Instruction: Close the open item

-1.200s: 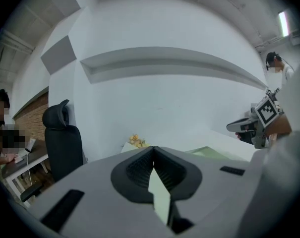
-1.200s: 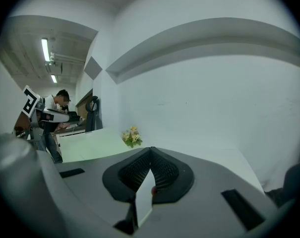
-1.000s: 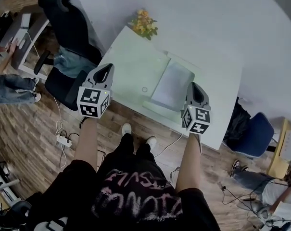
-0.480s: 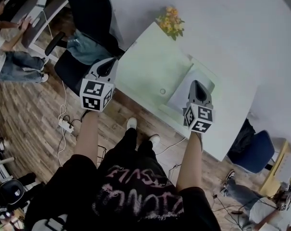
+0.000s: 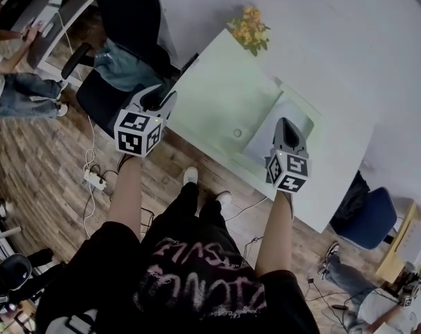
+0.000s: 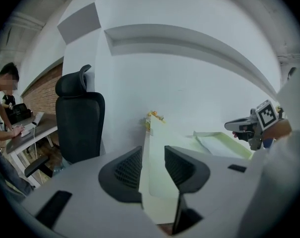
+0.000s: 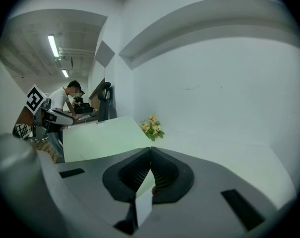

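Note:
The open item [image 5: 266, 134] is a pale flat case with a raised lid, lying near the front edge of the white table [image 5: 210, 96]; the left gripper view shows the open item [image 6: 216, 144] at the right. My left gripper [image 5: 165, 97] hovers over the table's left corner, well left of it. Its jaws have just been opening and nothing is between them [image 6: 153, 150]. My right gripper [image 5: 285, 122] is held over the item's near right part, shut with its tips together and empty [image 7: 150, 149]. Whether it touches the item is unclear.
A bunch of yellow flowers [image 5: 248, 28] stands at the table's far corner. A small round object [image 5: 236, 133] lies left of the item. A black office chair [image 5: 123, 19] stands left of the table, a blue chair [image 5: 367, 218] at its right. A power strip [image 5: 93, 180] lies on the floor.
Both grippers have moved forward and lower toward the table. The left jaws, shut before, now stand apart. The right jaws stay shut.

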Demonstrator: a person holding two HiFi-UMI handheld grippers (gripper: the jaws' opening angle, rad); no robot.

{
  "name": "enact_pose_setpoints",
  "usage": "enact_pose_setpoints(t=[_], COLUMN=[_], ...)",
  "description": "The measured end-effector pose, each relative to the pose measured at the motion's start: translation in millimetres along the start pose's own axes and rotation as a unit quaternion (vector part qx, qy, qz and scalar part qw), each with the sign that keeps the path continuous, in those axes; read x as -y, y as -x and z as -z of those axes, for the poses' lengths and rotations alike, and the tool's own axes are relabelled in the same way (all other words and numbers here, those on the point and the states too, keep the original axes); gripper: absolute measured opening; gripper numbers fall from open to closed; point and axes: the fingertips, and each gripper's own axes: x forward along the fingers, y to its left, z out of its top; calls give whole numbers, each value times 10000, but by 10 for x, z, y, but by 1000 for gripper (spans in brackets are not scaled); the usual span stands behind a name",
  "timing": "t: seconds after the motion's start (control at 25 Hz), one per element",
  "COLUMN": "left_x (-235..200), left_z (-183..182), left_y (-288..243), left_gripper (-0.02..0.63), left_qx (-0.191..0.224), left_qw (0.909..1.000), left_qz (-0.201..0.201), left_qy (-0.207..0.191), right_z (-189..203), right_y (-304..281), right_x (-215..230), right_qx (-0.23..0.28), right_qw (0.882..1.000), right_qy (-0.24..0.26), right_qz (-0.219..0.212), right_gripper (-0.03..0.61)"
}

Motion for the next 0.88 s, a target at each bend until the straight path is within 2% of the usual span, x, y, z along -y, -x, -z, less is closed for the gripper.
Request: enact_pose_setpoints(t=[0.24, 0.44, 0.56, 0.72, 0.88], left_x=[-13, -12, -8, 43, 62], left_z=[116, 168, 219, 269, 266], left_y=[-87, -119, -130, -136, -127], left_gripper=[175, 175, 169, 136, 93], left_qx=[-205, -293, -368, -462, -476], left_qw=[9996, 9991, 9982, 9975, 9978], left_qz=[202, 304, 404, 519, 462], left_qy=[50, 97, 243, 141, 46], right_z=[33, 72, 87, 103, 131], right_y=[-48, -53, -30, 14, 66], right_x=[-13, -37, -26, 7, 31], right_qx=[-71, -118, -134, -140, -155], right_qw=[10000, 9999, 9999, 9998, 9997], right_qy=[-4, -14, -22, -27, -42], right_qz=[34, 52, 87, 145, 200], right_gripper=[12, 12, 12, 12, 12])
